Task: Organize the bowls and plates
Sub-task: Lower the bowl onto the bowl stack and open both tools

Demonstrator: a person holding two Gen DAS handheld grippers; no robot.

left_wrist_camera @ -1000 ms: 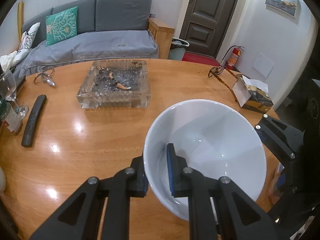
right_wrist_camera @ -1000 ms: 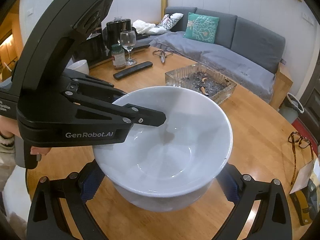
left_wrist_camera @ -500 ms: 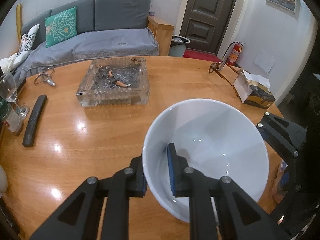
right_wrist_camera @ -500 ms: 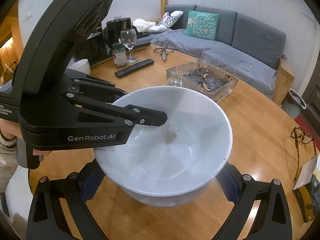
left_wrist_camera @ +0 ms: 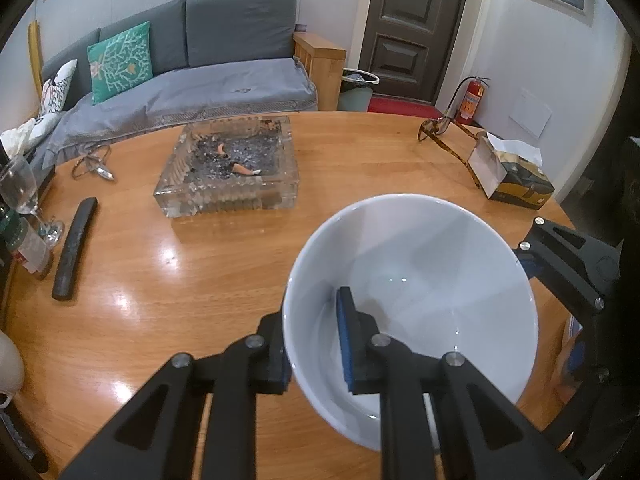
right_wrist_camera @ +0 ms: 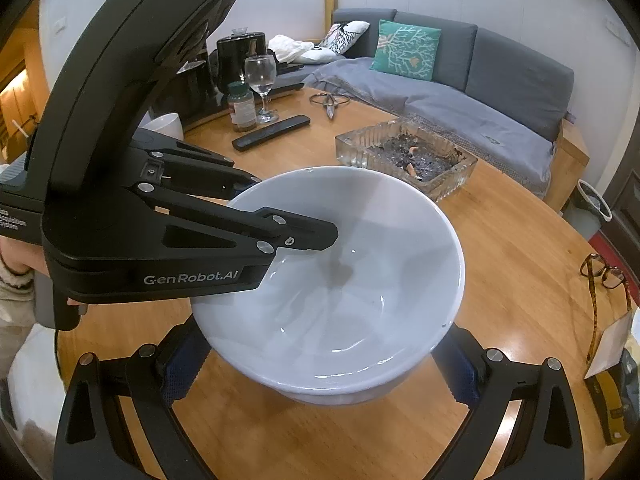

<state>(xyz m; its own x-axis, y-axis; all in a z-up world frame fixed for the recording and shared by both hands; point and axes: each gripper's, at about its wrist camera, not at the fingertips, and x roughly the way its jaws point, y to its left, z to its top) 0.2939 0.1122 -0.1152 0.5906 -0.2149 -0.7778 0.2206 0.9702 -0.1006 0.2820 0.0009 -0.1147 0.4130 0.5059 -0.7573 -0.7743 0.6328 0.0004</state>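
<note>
My left tongs [left_wrist_camera: 312, 344] still pinched the bowl [left_wrist_camera: 420, 272] by its rim; my right tongs [right_wrist_camera: 320, 372] stood open astride it. It had sunk onto the lower bowl [right_wrist_camera: 340, 398], so I judged them nested.

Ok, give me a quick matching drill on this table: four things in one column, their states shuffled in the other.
Column one:
1 left claw
2 right claw
3 ashtray
4 remote

Column two:
A holds cigarette butts
B shut on the bowl rim
C lies by the wine glass
D open, astride the bowl

Pairs: 1-B, 2-D, 3-A, 4-C.
</note>
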